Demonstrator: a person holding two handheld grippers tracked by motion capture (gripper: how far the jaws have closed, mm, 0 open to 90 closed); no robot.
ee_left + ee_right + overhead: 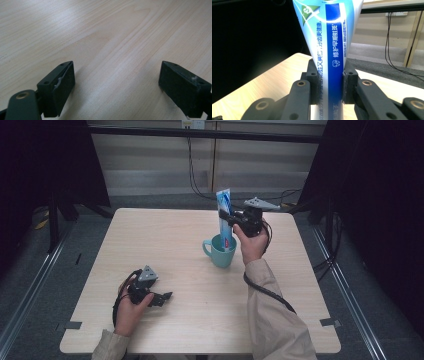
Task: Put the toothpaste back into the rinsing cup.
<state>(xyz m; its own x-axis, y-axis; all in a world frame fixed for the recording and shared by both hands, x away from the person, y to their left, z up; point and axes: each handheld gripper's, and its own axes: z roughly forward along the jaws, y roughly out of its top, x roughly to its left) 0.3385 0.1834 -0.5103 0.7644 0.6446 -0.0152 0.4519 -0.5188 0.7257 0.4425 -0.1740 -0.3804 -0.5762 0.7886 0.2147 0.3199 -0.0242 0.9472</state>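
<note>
Your right gripper (pixel 226 218) is clamped on the toothpaste tube (pixel 224 215); in the right gripper view the two pads press flat against either side of the tube (pixel 329 47), with no gap left. The grip sits about midway up the tube, which stands nearly upright. The tube's lower end rests inside the teal mug (pixel 221 251), and its flat crimped end points to 12 o'clock above the gripper. The mug stands on the table (pixel 165 235) right of centre, its handle pointing to 9 o'clock, directly at 6 o'clock from your right gripper.

Your left gripper (pixel 162 297) rests near the table's 7 o'clock corner, well apart from the mug. Its jaws stand wide apart over bare wood (pixel 117 62) and hold nothing.
</note>
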